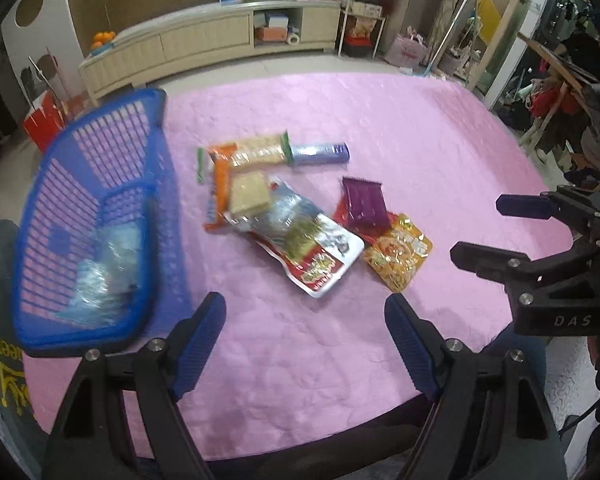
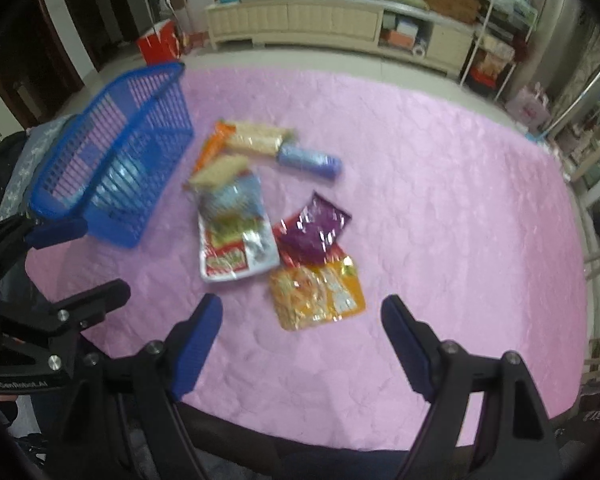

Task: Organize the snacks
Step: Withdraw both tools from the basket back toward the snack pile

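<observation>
A blue plastic basket [image 1: 100,216] stands on the left of the pink table [image 1: 420,152], with a clear bluish packet [image 1: 104,272] inside. Several snacks lie in the middle: cracker packs [image 1: 256,150], a lilac roll [image 1: 320,153], a silver-red pouch [image 1: 312,248], a purple packet [image 1: 366,202] and an orange-yellow packet [image 1: 400,256]. My left gripper [image 1: 304,340] is open and empty, near the front edge, just right of the basket. My right gripper [image 2: 300,340] is open and empty, just in front of the orange-yellow packet [image 2: 318,294]. The basket [image 2: 116,164] is at its left.
A cream low cabinet [image 1: 208,40] runs along the far wall, with a red box [image 1: 44,120] on the floor at the left and shelves with clutter at the right. The right gripper shows in the left wrist view [image 1: 480,232] at the right edge.
</observation>
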A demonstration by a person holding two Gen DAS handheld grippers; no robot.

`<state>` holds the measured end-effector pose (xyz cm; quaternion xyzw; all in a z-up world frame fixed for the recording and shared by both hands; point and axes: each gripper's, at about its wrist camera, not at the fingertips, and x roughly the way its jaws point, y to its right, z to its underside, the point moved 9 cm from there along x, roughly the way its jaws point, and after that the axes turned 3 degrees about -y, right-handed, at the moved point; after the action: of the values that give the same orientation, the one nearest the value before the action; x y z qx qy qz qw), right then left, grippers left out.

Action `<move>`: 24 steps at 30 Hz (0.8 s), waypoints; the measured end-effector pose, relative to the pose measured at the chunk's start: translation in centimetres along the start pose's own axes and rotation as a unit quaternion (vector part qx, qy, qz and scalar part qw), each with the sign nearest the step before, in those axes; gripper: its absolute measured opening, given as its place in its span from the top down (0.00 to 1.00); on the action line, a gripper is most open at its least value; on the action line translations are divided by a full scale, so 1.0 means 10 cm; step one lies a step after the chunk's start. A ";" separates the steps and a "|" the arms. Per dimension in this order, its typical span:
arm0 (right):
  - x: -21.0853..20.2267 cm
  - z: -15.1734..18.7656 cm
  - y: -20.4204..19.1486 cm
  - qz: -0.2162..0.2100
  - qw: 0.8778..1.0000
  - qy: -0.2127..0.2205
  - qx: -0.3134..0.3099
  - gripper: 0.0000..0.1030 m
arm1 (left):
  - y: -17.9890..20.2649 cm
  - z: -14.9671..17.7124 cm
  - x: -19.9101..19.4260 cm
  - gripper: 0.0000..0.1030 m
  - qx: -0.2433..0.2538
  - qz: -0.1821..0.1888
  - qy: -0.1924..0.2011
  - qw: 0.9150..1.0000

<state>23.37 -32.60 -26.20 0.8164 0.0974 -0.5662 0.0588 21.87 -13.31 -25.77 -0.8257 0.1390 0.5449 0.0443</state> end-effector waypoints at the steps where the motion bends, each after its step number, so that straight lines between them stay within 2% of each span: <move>1: 0.07 0.02 0.03 0.001 1.000 -0.005 0.000 0.18 | 0.03 0.02 0.07 0.22 0.000 0.000 -0.008 1.000; 5: 0.36 0.10 0.18 0.003 1.000 -0.026 0.000 0.18 | 0.05 0.13 0.34 0.22 -0.004 0.000 -0.033 0.999; 16: 1.23 0.16 0.26 -0.032 0.995 -0.096 -0.016 0.17 | -0.13 0.19 0.99 0.22 -0.054 0.002 -0.086 0.995; 19: 1.26 0.07 0.22 -0.032 0.995 -0.086 -0.031 0.09 | -0.17 0.19 1.08 0.22 -0.062 0.002 -0.091 0.994; 24: 1.31 0.05 0.08 -0.005 0.994 -0.081 -0.074 0.08 | -0.21 0.15 1.13 0.22 -0.060 0.000 -0.088 0.994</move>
<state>27.53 -32.29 -38.60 0.7610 0.1384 -0.6217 0.1234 25.29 -12.97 -36.85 -0.7755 0.1013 0.6231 0.0066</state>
